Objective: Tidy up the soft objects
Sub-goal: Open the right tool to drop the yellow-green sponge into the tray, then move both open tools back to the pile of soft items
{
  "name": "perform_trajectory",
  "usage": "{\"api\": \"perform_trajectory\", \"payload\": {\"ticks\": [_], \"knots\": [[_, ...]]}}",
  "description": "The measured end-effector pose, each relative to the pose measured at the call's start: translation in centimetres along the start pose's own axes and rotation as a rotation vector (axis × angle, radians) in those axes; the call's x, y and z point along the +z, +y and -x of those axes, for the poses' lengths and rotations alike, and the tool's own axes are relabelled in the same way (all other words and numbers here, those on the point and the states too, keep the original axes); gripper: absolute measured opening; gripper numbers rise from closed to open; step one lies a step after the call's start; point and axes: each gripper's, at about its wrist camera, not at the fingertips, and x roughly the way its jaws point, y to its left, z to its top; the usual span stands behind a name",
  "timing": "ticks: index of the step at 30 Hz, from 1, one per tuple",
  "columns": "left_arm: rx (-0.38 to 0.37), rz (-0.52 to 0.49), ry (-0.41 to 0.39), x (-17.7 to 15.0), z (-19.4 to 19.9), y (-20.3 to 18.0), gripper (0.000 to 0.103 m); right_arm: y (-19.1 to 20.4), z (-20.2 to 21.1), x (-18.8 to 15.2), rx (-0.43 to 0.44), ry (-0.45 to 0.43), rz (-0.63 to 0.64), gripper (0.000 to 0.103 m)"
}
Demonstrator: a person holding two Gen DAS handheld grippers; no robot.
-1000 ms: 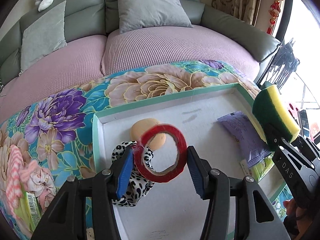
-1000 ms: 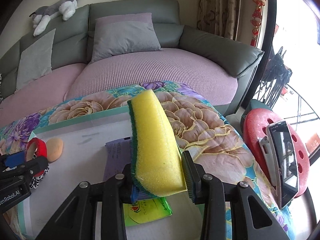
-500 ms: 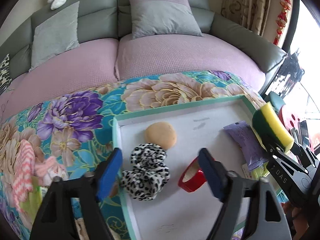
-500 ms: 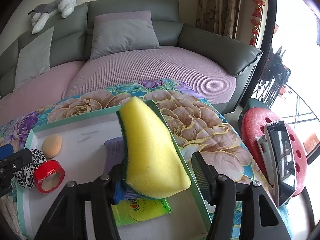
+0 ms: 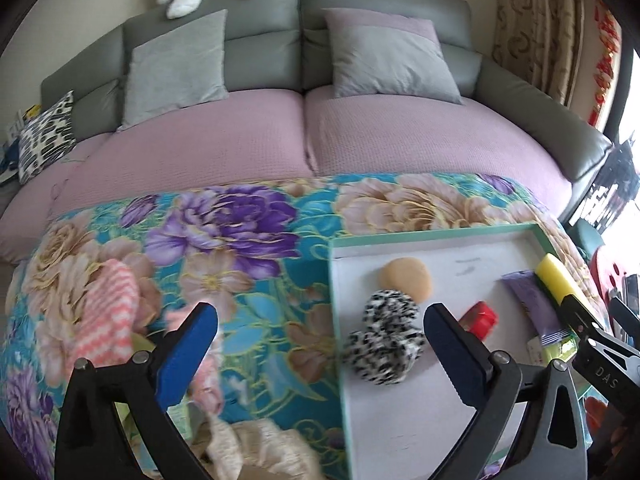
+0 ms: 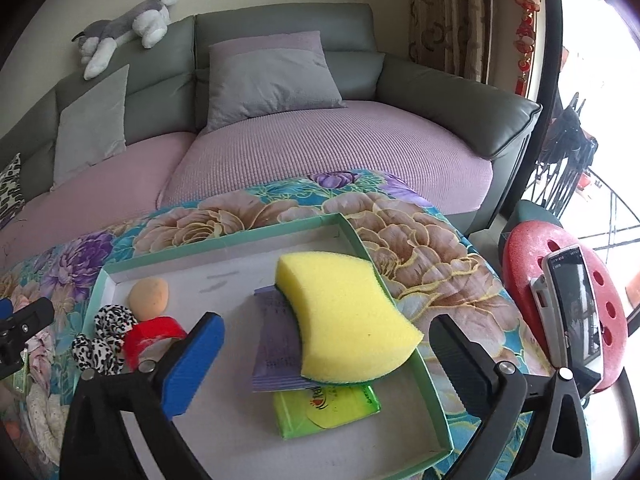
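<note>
Left gripper (image 5: 320,344): jaws opening, wide apart, nothing between the pads; a second ago clamped on the red tape roll, now let go.
Right gripper (image 6: 326,354): jaws opening, pads clear of the sponge; a second ago pinching it upright.
Red tape roll (image 5: 478,319): no longer lifted; down on the tray floor, just beside the spotted scrunchie, partly hidden behind the left gripper's right finger.
Yellow sponge (image 6: 344,316): dropped flat, yellow face up, green underside at the edge; lying over the purple packet and leaning against the tray's right wall.
Green packet (image 6: 326,408): on the tray floor, partly under the purple packet (image 6: 276,344), unmoved.
Spotted scrunchie (image 5: 384,344): inside the tray near its left wall, place unchanged.
Peach puff (image 5: 406,280): just beyond the scrunchie, same spot as before.
Tray (image 5: 436,236): green-rimmed, white inside, on the floral cloth (image 5: 240,248).
Pink knit item (image 5: 106,312): on the cloth, well left of the tray, more in view than earlier.
Sofa (image 5: 320,140): behind, grey cushions unchanged.
</note>
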Motion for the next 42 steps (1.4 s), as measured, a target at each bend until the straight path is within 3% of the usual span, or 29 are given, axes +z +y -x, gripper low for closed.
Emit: {"api": "perform_trajectory", "payload": {"ticks": [7,17,23,36,42], "knots": [[0.052,0.036,-0.019,-1.3,2.0,3.7,0.103,3.1,1.8,-0.6,0.048,0.016,0.027,0.103],[0.146,0.133,-0.012,-4.3,3.3,10.4,0.103,8.4,3.3,-2.4,0.143,0.108,0.089,0.103],[0.216,0.229,-0.002,-6.2,4.1,15.0,0.103,10.5,3.0,-3.2,0.137,0.149,0.12,0.103],[0.316,0.389,-0.004,-9.7,6.7,23.1,0.103,17.8,4.9,-4.5,0.253,0.141,0.212,0.103],[0.311,0.448,-0.002,-10.7,6.7,25.4,0.103,21.3,5.0,-5.5,0.294,0.158,0.276,0.103]]}}
